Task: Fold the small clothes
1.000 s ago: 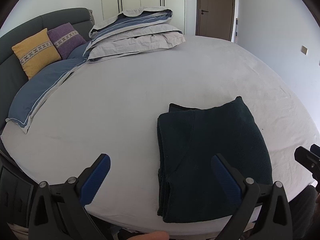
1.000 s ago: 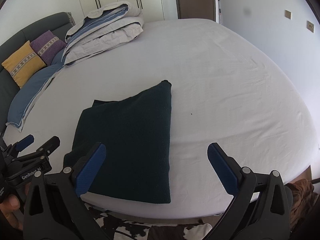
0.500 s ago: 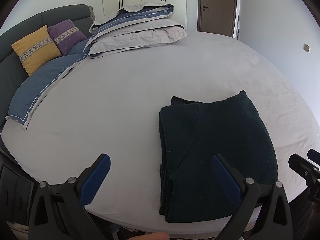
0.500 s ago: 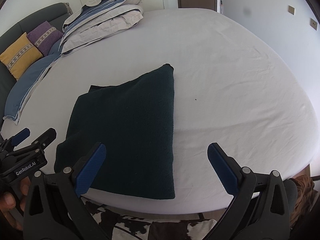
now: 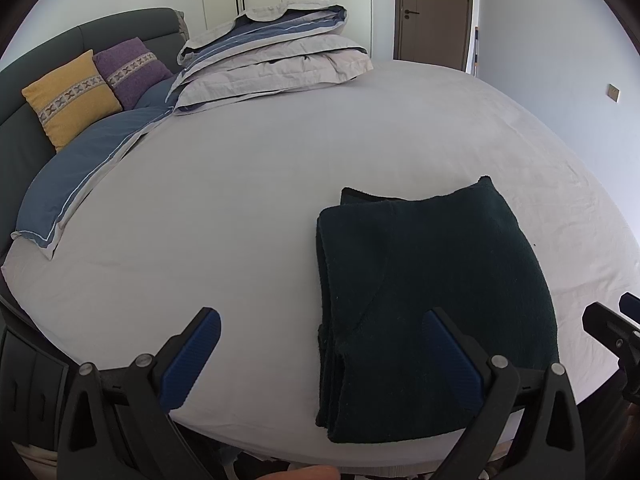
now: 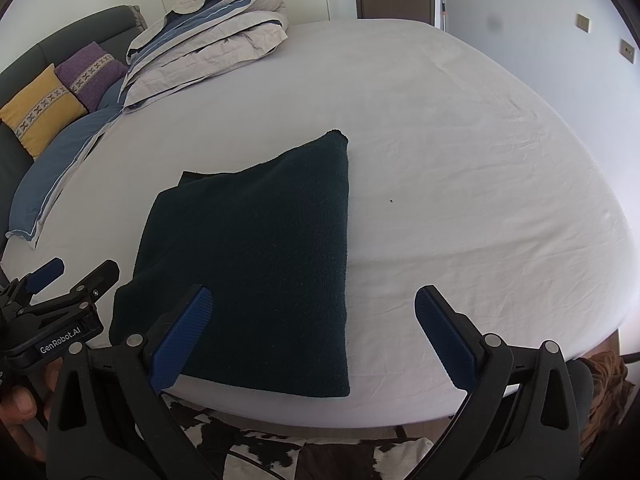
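A dark green knit garment [image 5: 432,300] lies folded into a thick rectangle near the front edge of the bed; it also shows in the right wrist view [image 6: 256,256]. My left gripper [image 5: 320,356] is open and empty, held over the bed's edge at the garment's left stacked side. My right gripper [image 6: 312,336] is open and empty, held above the garment's near right corner. Each gripper also shows at the side of the other's view: the right gripper [image 5: 616,320], the left gripper [image 6: 68,280].
The white bed sheet [image 6: 460,160] spreads to the right and far side. A folded duvet [image 5: 272,52], a blue pillow [image 5: 80,184], and yellow [image 5: 68,96] and purple cushions [image 5: 132,64] lie at the back left. A cowhide rug [image 6: 304,456] is below the bed edge.
Both grippers have moved slightly forward and higher over the bed, so the garment sits lower and larger in view. The garment itself has not moved. Both stay open.
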`<state>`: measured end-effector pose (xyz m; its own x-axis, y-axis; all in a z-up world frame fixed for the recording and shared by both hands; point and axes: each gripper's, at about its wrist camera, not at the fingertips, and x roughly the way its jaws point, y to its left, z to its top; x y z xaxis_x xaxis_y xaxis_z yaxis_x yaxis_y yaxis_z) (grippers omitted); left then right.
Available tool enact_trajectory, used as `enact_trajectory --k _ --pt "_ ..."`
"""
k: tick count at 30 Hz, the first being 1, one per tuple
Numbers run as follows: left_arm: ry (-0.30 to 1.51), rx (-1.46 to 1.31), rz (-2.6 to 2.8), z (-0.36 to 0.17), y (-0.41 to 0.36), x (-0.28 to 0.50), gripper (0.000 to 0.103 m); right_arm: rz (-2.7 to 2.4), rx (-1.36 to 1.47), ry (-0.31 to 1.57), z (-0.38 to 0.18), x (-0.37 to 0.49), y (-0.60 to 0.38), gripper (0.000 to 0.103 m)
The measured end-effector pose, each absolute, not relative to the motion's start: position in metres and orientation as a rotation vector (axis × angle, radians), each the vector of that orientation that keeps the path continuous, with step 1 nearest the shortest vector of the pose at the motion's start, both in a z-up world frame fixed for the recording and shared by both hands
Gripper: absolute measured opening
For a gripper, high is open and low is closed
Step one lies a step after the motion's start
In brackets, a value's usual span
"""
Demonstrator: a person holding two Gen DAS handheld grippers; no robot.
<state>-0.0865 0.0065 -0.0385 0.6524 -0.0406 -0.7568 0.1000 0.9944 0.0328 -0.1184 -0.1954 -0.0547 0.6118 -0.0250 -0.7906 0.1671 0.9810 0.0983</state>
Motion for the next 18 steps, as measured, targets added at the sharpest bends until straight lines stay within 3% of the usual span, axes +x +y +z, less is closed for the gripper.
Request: enact_trajectory --k 18 --pt "0.866 0.074 -0.087 -0.0408 0.0078 -0.0846 0.103 -0.114 0.171 0.907 -0.0544 -0.1189 -0.1928 0.103"
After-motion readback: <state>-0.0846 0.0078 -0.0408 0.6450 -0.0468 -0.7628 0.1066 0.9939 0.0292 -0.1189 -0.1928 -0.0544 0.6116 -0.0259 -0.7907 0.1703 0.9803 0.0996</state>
